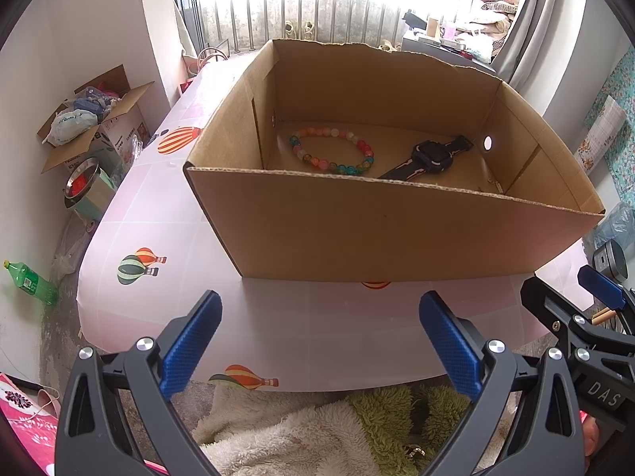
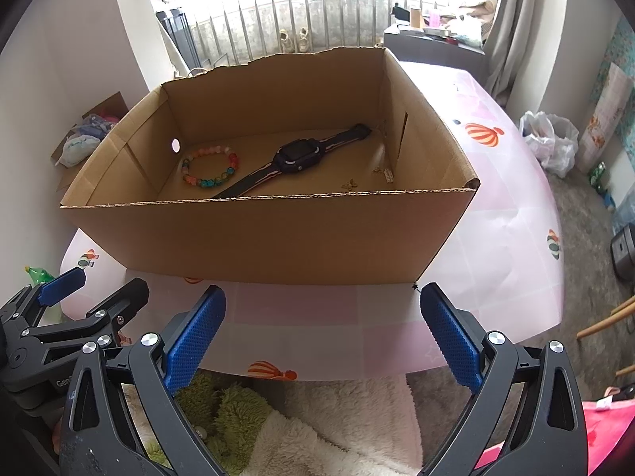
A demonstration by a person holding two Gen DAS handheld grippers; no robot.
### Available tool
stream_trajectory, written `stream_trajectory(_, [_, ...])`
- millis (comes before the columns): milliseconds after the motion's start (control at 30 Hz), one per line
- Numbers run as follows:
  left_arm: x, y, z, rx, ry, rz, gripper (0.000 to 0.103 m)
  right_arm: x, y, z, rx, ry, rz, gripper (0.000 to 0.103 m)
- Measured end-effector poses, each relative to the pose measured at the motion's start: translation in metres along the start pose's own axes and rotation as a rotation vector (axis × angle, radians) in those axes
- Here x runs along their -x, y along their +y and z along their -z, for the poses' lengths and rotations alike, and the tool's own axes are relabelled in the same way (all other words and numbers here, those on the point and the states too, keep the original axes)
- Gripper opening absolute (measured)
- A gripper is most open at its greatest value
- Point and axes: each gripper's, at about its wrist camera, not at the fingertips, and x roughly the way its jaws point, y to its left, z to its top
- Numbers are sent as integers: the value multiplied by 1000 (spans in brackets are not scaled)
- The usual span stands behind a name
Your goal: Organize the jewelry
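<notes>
An open cardboard box [image 1: 357,234] stands on the pink balloon-print table [image 1: 166,246]. Inside lie a colourful bead bracelet [image 1: 331,150], a black watch [image 1: 430,156] and small gold pieces near the right wall [image 2: 367,178]. The box [image 2: 254,238], bracelet [image 2: 210,168] and watch [image 2: 295,156] also show in the right wrist view. My left gripper [image 1: 319,309] is open and empty, in front of the box near the table's front edge. My right gripper [image 2: 323,305] is open and empty beside it, also in front of the box.
An open carton of clutter [image 1: 95,115], a metal bowl [image 1: 81,178] and a green bottle [image 1: 33,281] sit on the floor at left. A white plastic bag [image 2: 549,142] lies at right. Fluffy white and green fabric [image 1: 309,432] lies below the table edge.
</notes>
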Motion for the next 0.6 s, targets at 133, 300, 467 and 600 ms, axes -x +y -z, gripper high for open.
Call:
stream_trajectory(133, [0,0,0,0,0,1,98,0,0,0,-1,1,1,94])
stream_trajectory(300, [0,0,0,-3,-1,-1,98,0,0,0,2,1,0,94])
stream_trajectory(467, [0,0,-1,-3,-1,-1,98,0,-1,0,1,2,-1,94])
stream_trajectory(600, [0,0,-1,-4,-1,-1,98,0,-1,0,1,2,-1,94])
